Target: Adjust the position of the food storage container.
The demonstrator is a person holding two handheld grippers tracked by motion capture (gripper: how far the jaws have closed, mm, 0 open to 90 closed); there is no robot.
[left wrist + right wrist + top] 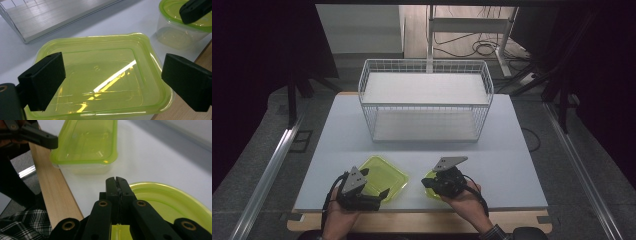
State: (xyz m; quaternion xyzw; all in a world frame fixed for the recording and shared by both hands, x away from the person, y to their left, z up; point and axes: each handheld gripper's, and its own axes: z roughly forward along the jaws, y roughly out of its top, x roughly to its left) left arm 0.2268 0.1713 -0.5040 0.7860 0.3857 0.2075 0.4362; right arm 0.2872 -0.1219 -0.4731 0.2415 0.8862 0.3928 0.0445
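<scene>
A rectangular yellow-green lidded container (387,172) (100,47) lies near the table's front edge, left of centre. My left gripper (374,183) (113,80) hovers over it, open, with a jaw on either side of its lid and not touching it. To its right stands a round clear container with a yellow-green lid (430,176) (180,32) (170,200). My right gripper (426,182) (117,183) is over this lid's near rim with its jaws pressed together. I cannot tell whether they pinch the rim.
A white wire basket (426,100) with two shelves stands at the back of the white table (507,170). A wooden strip (55,192) runs along the table's front edge. A plaid sleeve (25,222) shows at the lower left of the right gripper view.
</scene>
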